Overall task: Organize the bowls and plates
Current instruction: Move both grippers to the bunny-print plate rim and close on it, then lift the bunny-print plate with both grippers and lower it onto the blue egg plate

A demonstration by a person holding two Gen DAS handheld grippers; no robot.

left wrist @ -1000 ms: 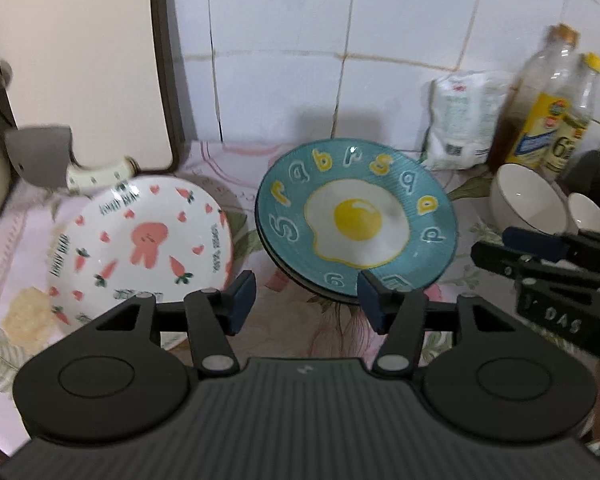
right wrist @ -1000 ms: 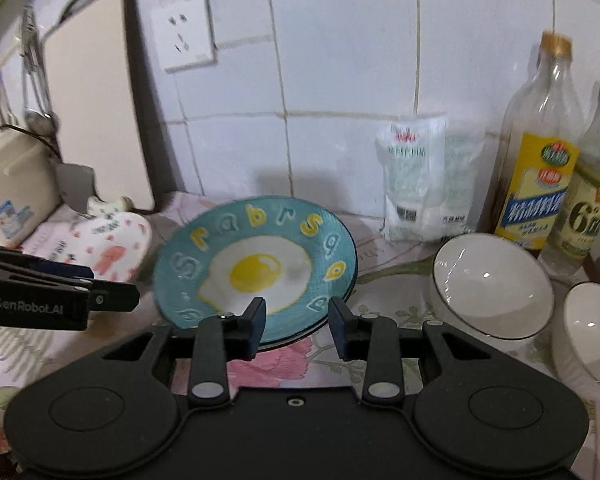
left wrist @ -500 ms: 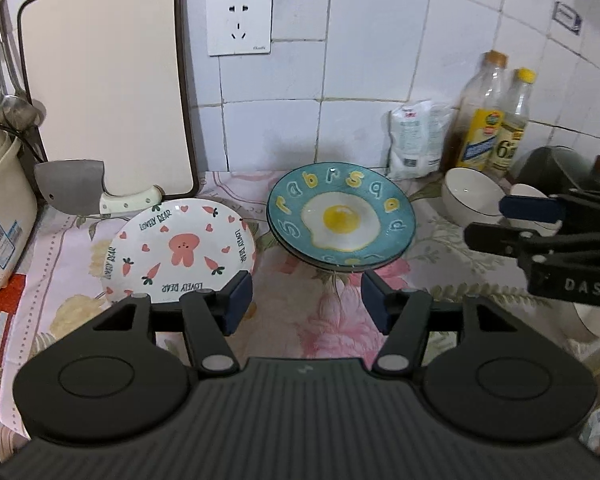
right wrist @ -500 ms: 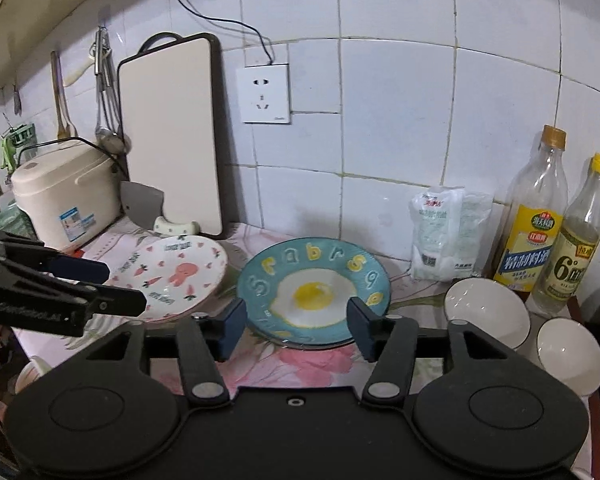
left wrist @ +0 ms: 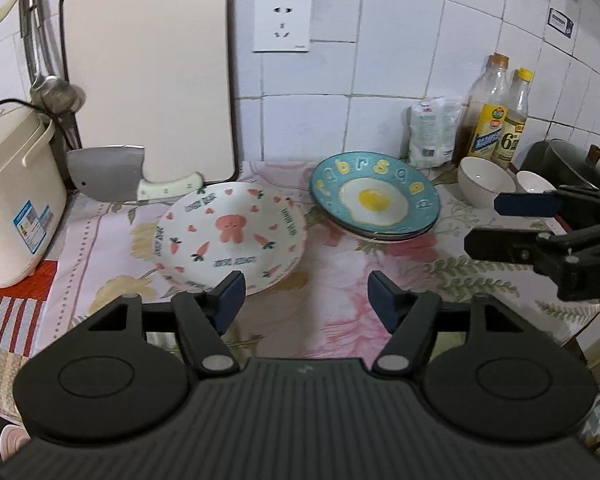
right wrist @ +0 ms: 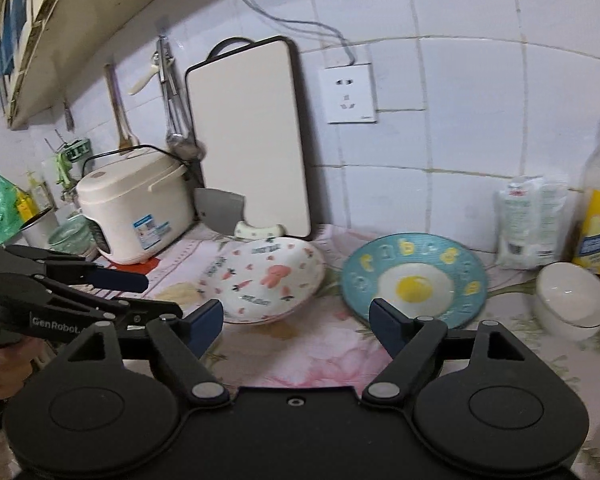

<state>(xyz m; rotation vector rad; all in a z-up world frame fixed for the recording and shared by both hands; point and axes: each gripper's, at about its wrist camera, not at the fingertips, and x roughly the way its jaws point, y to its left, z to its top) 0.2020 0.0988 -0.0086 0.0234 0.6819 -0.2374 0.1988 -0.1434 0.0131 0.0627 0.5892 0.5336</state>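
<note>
Ahead of both sets of jaws, on the flowered tabletop (left wrist: 340,280), the dishes are sitting untouched. The left gripper (left wrist: 304,300) is hovering with its jaws standing wide, having just been opening, and nothing is lying between them. Just beyond its left jaw the white rabbit plate (left wrist: 232,236) is resting flat; further ahead and to the right the blue egg plate (left wrist: 376,200) is sitting on top of other plates. The right gripper (right wrist: 296,320) is spreading its jaws wide too, freshly opened and empty, with the rabbit plate showing past its left jaw and the egg plate just past its right one. Two white bowls (left wrist: 484,182) are waiting to the right of the stack, beside the bottles (left wrist: 496,116). A cleaver (left wrist: 112,174) is leaning against the cutting board (left wrist: 148,72) behind the rabbit plate.
</note>
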